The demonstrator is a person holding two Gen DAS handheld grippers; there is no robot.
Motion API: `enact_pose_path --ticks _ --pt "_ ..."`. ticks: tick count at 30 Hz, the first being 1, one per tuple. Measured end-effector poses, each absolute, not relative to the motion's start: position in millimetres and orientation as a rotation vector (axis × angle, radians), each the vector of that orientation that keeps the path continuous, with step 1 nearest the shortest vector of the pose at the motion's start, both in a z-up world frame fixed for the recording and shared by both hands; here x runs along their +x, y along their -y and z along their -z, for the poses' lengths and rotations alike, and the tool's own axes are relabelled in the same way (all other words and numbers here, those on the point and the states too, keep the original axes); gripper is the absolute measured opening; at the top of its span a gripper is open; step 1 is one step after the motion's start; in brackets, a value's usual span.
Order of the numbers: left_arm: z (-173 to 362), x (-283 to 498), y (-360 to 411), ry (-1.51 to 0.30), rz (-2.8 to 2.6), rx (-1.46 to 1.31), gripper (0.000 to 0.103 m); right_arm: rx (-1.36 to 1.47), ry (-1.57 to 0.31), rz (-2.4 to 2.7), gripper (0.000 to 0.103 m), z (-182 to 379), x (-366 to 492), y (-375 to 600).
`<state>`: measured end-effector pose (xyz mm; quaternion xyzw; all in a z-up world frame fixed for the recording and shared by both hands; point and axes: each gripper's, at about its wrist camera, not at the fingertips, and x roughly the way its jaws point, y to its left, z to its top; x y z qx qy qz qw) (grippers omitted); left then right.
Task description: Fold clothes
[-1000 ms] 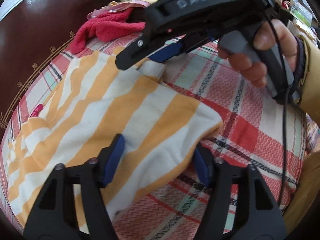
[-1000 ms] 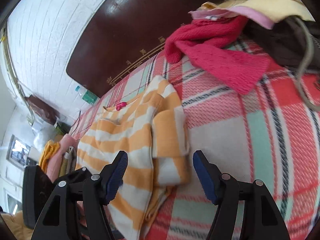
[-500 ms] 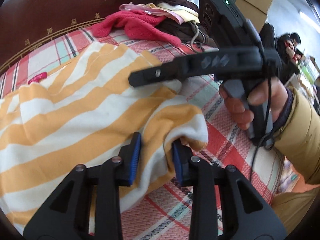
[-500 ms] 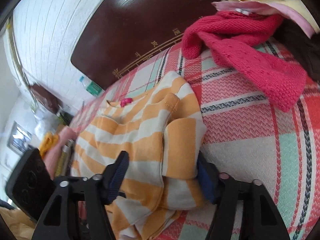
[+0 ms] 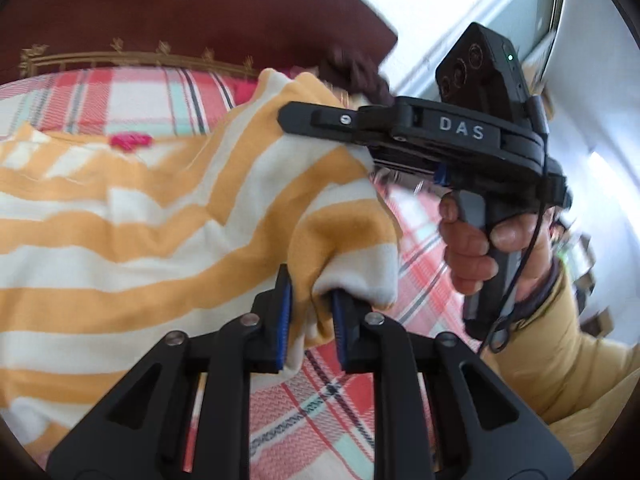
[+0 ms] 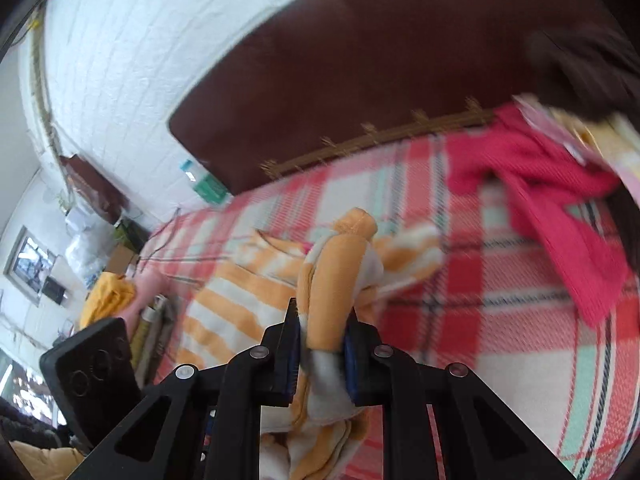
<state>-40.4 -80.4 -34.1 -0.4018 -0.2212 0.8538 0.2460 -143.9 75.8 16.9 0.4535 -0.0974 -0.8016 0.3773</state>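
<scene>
The left claw has a bunched fold of the orange-and-white striped shirt between its blue pads, and its jaws are closing on that cloth; the pinched edge bulges up over the fingertips while the rest of the shirt spreads away to the left across the bed. The right claw is likewise closing, with a thick orange-and-white wad of the same striped shirt pressed between its pads, the cloth standing up above the fingers and hanging below them. In the left wrist view the right claw reaches in from the right and lies against the shirt's upper edge.

The shirt rests on a bed covered with a red, white and mint plaid blanket. A dark brown headboard with a gold trim line stands behind it, against a white tiled wall. A red knitted garment lies on the blanket at the right, next to a blurred heap of other clothes.

The person's right hand wraps the pistol grip of its tool, a mustard-yellow sleeve running back from the wrist. Both views are motion-blurred.
</scene>
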Motion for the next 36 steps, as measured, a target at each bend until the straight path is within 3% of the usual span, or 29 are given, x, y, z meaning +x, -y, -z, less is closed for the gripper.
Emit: enact_pose_path --ticks 7,16,22,26,30,32,33,36 --pt "15 -11 151 0.805 -2.433 -0.965 0.020 1.101 0.062 1.992 0.017 -48 -140 33" --pt "51 38 233 1.101 -2.529 -0.976 0.020 1.209 -0.064 1.895 0.017 2 -125 160" --pt "80 54 248 1.211 -2.489 -1.012 0.020 1.254 -0.105 1.871 0.023 30 -115 182" --pt "91 61 250 1.257 -2.448 -0.999 0.020 1.220 -0.096 1.859 0.036 23 -110 173" --pt "96 67 255 1.301 -2.429 -0.980 0.021 1.139 -0.074 1.893 0.038 3 -103 149" --pt "93 74 257 1.308 -2.458 -0.964 0.040 1.101 -0.088 1.909 0.038 -4 -96 135" --pt "91 78 258 1.304 -2.481 -0.950 0.054 1.086 -0.110 1.908 0.038 -6 -91 130" --pt "78 86 259 1.244 -2.548 -0.911 0.059 1.046 -0.202 1.906 0.038 -5 -75 121"
